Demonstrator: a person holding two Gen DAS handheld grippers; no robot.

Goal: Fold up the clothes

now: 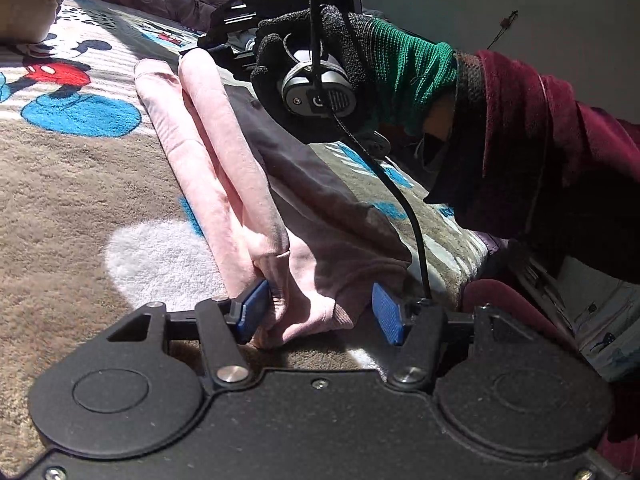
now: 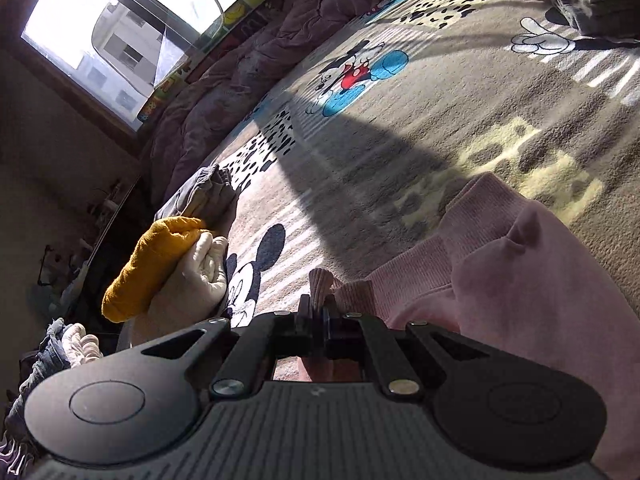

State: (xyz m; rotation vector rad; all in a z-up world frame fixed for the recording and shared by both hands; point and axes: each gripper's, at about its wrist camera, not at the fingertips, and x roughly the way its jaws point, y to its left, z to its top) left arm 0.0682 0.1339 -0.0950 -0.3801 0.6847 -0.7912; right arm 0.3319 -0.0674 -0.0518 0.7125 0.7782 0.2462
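Blue pads (image 1: 256, 308) of the left gripper (image 1: 320, 314) stand apart, released, with the near end of the pink garment (image 1: 224, 168) bunched between them; the left pad touches the cloth, the right one stands clear of it, so nothing is clamped here. Garment lies folded lengthwise on the cartoon-print blanket (image 1: 72, 168), its long axis running straight away from these jaws toward the far end.

At that far end the right gripper (image 1: 240, 46), carried by a gloved hand (image 1: 320, 68), meets the cloth. From its own wrist view the right gripper (image 2: 318, 314) is clenched on a ribbed pink cuff (image 2: 322, 284), with the rest of the garment trailing off to its right.

Judgement — the two grippers sit at opposite ends of one long strip, left nearer the loose end, right already holding. Folding end to end would, I judge, require the left jaws to close on the bunched hem directly before them. Risk: the hem is thick and layered — a partial bite is possible.
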